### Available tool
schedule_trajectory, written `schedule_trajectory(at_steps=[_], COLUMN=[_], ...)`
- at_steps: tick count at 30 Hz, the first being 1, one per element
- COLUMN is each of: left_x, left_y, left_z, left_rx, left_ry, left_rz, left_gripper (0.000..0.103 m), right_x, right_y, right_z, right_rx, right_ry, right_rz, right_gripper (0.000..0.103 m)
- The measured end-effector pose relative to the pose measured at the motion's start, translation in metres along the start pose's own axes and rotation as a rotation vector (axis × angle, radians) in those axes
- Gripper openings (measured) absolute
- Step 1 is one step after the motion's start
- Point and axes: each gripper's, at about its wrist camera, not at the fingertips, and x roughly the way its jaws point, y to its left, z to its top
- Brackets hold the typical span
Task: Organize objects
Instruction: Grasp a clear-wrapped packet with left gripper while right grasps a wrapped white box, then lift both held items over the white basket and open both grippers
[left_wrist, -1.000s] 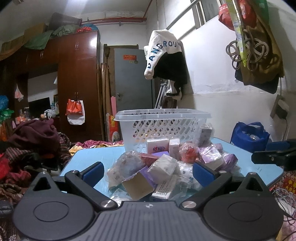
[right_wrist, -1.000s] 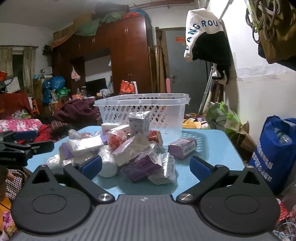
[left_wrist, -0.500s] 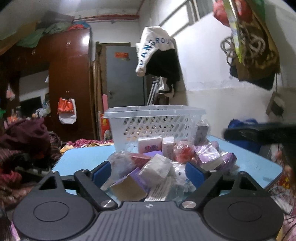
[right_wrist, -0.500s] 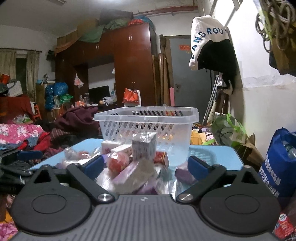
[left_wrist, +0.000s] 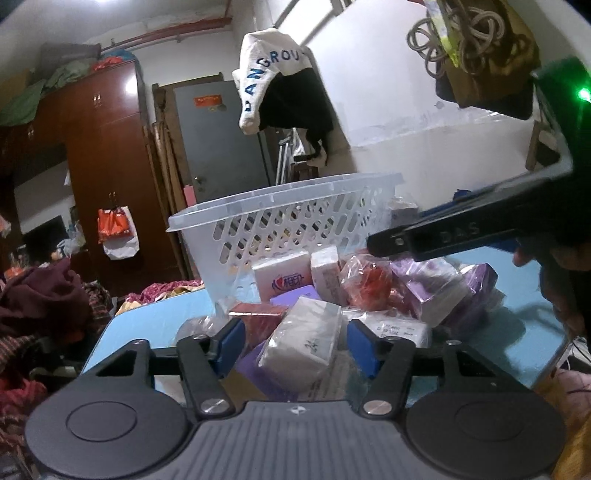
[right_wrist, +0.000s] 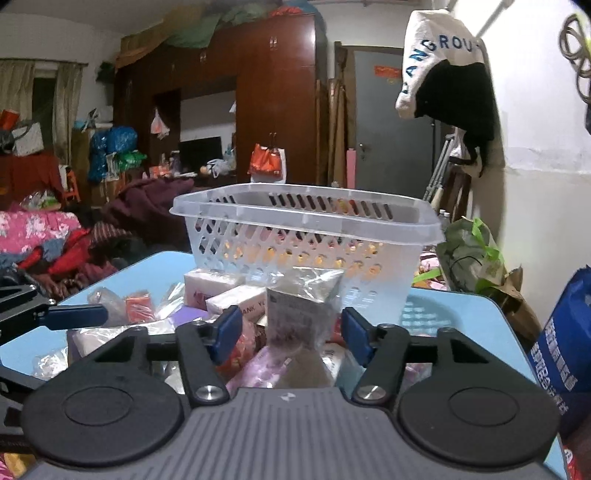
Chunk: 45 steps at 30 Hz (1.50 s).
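Both grippers' fingers are closing over the packets piled on the blue counter (left_wrist: 147, 325) before a white basket (left_wrist: 295, 221): left gripper (left_wrist: 293, 343) around a white tissue pack (left_wrist: 306, 339), right gripper (right_wrist: 291, 328) around a clear-wrapped packet (right_wrist: 299, 314), neither visibly pressed yet.

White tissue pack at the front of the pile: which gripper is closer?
Left. The left gripper has the white tissue pack between its closing jaws; the right gripper is farther along the pile, its jaws closing around a clear-wrapped packet.
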Motion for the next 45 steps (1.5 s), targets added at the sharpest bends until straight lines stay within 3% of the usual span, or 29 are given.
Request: schedule_trajectory(at_steps=[1,3,10,16,21,24,27,29,35,37,39,40,41,45], left_x=[0.000,0.003,0.003,0.002,0.006,0.023,0.061,0.096,0.153,0.158,0.153,0.147,0.140,0.102], left_y=[0.002,0.005,0.019,0.030,0.060,0.076,0.095,0.109,0.113,0.106,0.099,0.094,0.092,0.100], left_z=[0.000,0.000,-0.008,0.000,0.030,0.064,0.102,0.121,0.137,0.140,0.141,0.140,0.139,0.124], left_rx=[-0.009,-0.034,-0.097,-0.147,-0.256,-0.249,-0.269,-0.308,-0.319,-0.298,-0.252,-0.237,-0.226,-0.236], left_ry=[0.002,0.012,-0.047,-0.125,-0.191,-0.215,-0.195,-0.138,-0.003,0.007,-0.011,-0.033,-0.062,-0.120], left_rz=[-0.014,-0.069,-0.153,-0.217,-0.315,-0.294,-0.252,-0.236,-0.227,-0.215,-0.134,-0.097,-0.082,-0.128], left_gripper=[0.056,0.041,0.041,0.041,0.041,0.041,0.041,0.041,0.041,0.045,0.076,0.078,0.079,0.086], right_x=[0.001,0.003,0.002,-0.011,-0.029,-0.020,0.013,0.038,0.080,0.084,0.083,0.076,0.066,0.016], right_y=[0.000,0.002,-0.005,-0.017,-0.024,-0.027,-0.037,-0.046,-0.067,-0.064,-0.065,-0.067,-0.068,-0.081], right_z=[0.002,0.004,0.009,0.023,0.052,0.083,0.112,0.123,0.118,0.114,0.112,0.112,0.110,0.089], right_rx=[-0.012,-0.037,-0.034,0.004,0.022,-0.028,-0.071,-0.084,-0.045,-0.073,-0.066,-0.051,-0.039,-0.016], right_ry=[0.004,0.012,-0.001,-0.082,-0.186,-0.223,-0.203,-0.176,-0.048,-0.029,-0.029,-0.050,-0.079,-0.166], right_rz=[-0.006,-0.024,-0.021,0.006,0.049,0.029,0.028,0.002,0.047,0.032,0.038,0.032,0.032,-0.032], right_gripper=[0.054,0.045,0.044,0.044,0.044,0.045,0.045,0.045,0.045,0.049,0.074,0.090,0.098,0.103])
